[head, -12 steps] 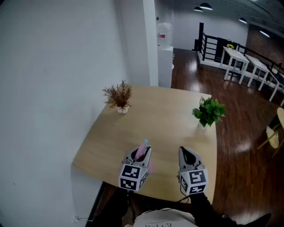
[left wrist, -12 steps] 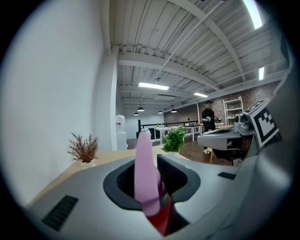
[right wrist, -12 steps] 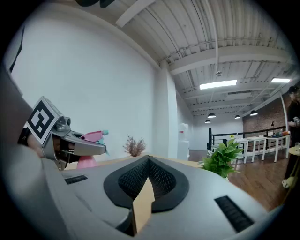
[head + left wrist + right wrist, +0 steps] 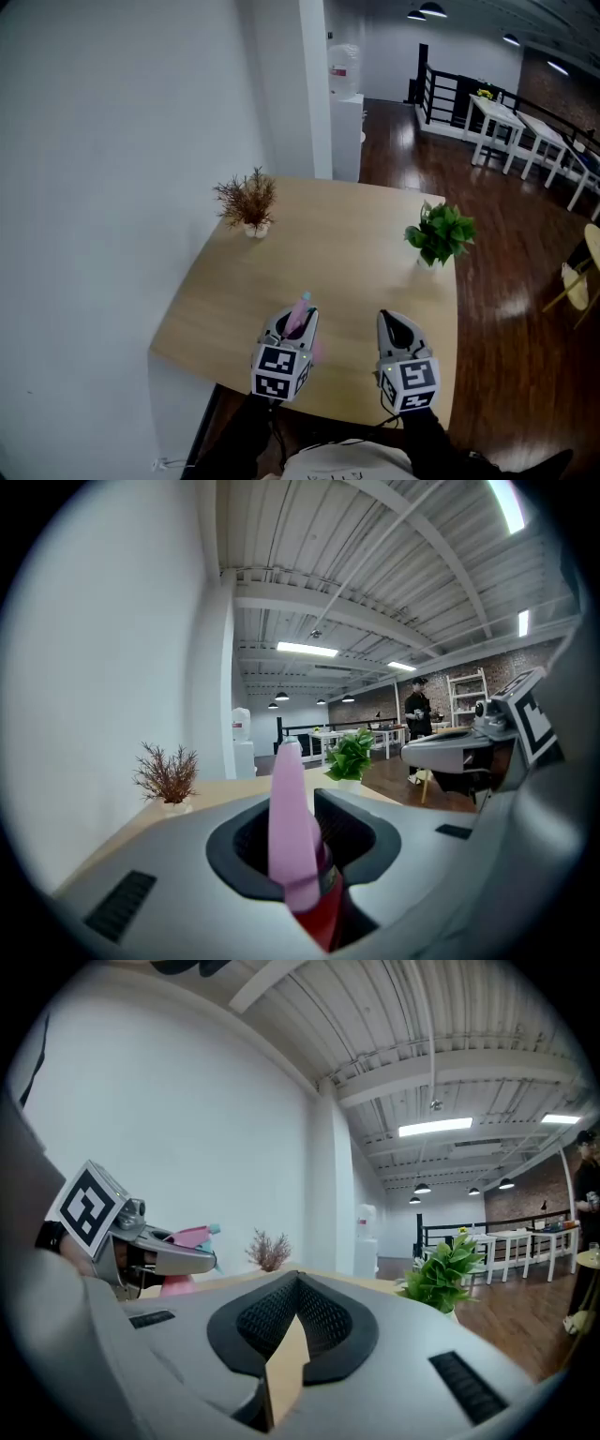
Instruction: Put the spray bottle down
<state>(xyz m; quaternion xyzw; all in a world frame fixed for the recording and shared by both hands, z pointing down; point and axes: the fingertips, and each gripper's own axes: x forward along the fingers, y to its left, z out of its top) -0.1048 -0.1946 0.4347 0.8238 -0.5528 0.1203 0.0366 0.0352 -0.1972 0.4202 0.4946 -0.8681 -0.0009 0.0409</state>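
A pink spray bottle [image 4: 303, 312] with a pale blue nozzle tip sits between the jaws of my left gripper [image 4: 297, 325], which is shut on it, over the near edge of the wooden table [image 4: 309, 244]. In the left gripper view the pink spray head [image 4: 287, 819] rises between the dark pads, with a red part below it. The bottle's base is hidden, so I cannot tell whether it touches the table. My right gripper [image 4: 401, 330] hovers beside it to the right, shut with nothing in it [image 4: 298, 1283]. From the right gripper view the spray bottle [image 4: 190, 1237] shows at the left.
A dried brown plant [image 4: 249, 202] stands at the table's far left and a green potted plant [image 4: 439, 234] at its far right edge. A white wall runs along the left. A water dispenser [image 4: 345, 112] and white tables [image 4: 511, 122] stand beyond. A person [image 4: 417, 705] stands far off.
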